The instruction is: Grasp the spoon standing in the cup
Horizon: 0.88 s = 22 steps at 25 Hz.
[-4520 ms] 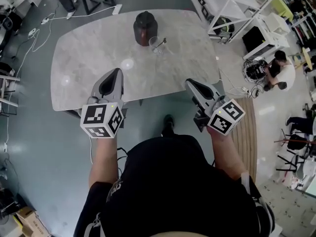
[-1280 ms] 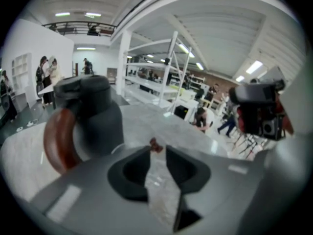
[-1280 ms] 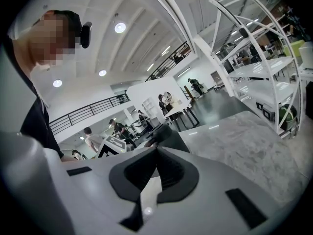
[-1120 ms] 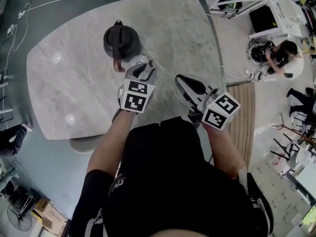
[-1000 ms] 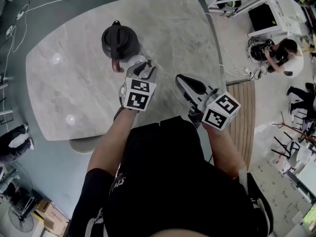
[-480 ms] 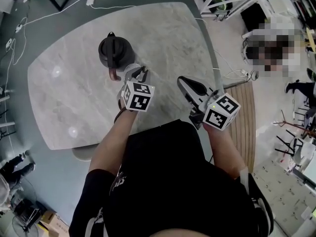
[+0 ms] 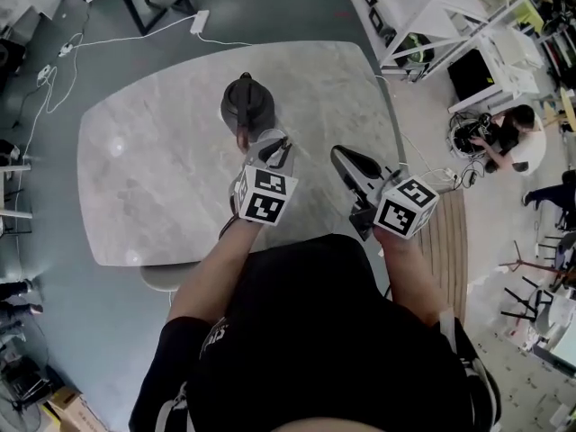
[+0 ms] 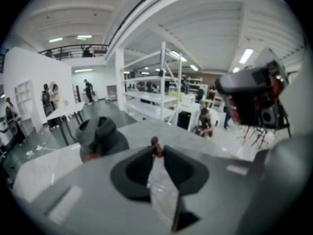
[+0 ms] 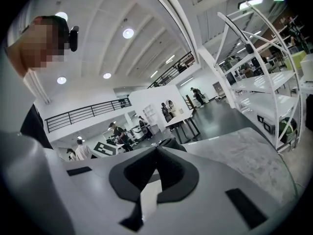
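A clear glass cup (image 7: 263, 139) stands on the marble table (image 7: 153, 169), just in front of a black kettle (image 7: 247, 104). My left gripper (image 7: 274, 151) hangs over the cup. In the left gripper view its jaws are closing, and the brown top of the spoon (image 8: 156, 144) is pinched between the tips of the left gripper (image 8: 156, 151). The glass of the cup (image 8: 164, 199) shows through the gap lower down. My right gripper (image 7: 340, 156) hovers off to the right, apart from the cup. Seen in its own view, the right gripper (image 9: 156, 148) has its tips together with nothing between them.
The kettle (image 8: 100, 136) sits close behind and to the left of the cup. The table's right edge (image 7: 387, 124) is near my right gripper. White shelving (image 7: 432, 16) and a seated person (image 7: 513, 138) are on the floor to the right.
My left gripper has gone from the table's near edge to the cup, and its jaws have drawn in around the spoon's top. The right gripper has hardly moved.
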### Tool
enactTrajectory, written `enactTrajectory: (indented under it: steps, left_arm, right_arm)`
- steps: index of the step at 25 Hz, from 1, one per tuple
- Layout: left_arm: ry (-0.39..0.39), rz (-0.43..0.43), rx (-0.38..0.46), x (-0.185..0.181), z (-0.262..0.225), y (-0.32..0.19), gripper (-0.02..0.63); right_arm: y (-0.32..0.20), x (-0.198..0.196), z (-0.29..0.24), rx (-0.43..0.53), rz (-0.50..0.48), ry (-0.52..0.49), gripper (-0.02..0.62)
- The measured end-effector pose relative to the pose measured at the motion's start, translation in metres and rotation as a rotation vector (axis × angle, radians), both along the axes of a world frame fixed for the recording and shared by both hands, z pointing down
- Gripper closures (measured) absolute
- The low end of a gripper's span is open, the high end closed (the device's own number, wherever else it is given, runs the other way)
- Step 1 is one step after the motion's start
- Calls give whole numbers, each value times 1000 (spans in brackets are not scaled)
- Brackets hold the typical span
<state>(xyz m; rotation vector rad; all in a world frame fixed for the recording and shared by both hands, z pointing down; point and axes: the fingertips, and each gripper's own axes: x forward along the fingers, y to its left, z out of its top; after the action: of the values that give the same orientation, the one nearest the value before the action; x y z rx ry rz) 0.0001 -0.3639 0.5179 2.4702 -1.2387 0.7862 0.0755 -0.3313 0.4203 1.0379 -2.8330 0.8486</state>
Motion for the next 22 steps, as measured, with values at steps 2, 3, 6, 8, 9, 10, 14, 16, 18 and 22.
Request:
enactTrajectory:
  steps: [2,3,6,8,9,10,14,16,18,22]
  left_arm:
    - [34,-5,33,-8,-22,11,529]
    - [51,-8,53,-12,-33,17,531]
    - [94,-17,98,-30,-60,38,531]
    - [120,-25,113,-46,-73,54,532]
    - [132,-33,118,-55,-78,60,532]
    - [143,-44,123,-64,-82,66,533]
    - [174,-118,152,-93,-99,77,535]
    - [187,-158,171,-104,-110,78,535]
    - [195,-194,195,-116,-121,78,538]
    - [236,-267,243,-143,-150,84,547]
  right_arm:
    - [9,-11,-7,19,-14,5,601]
    - [14,-16,-10,28,-20,10,601]
    - [28,-32,-16,57,-34,31,601]
    - [40,-43,-21,79,-43,45,601]
    - [46,-49,-23,88,-48,50,601]
    - [51,-54,-25,94,-52,55,601]
    - [65,-59,-29,120,-82,79,601]
    - [66,-56,-35,151,-105,88,601]
    - [63,-55,-45,189,-127,89,601]
    - [55,-60,-71,263,-156,74,603]
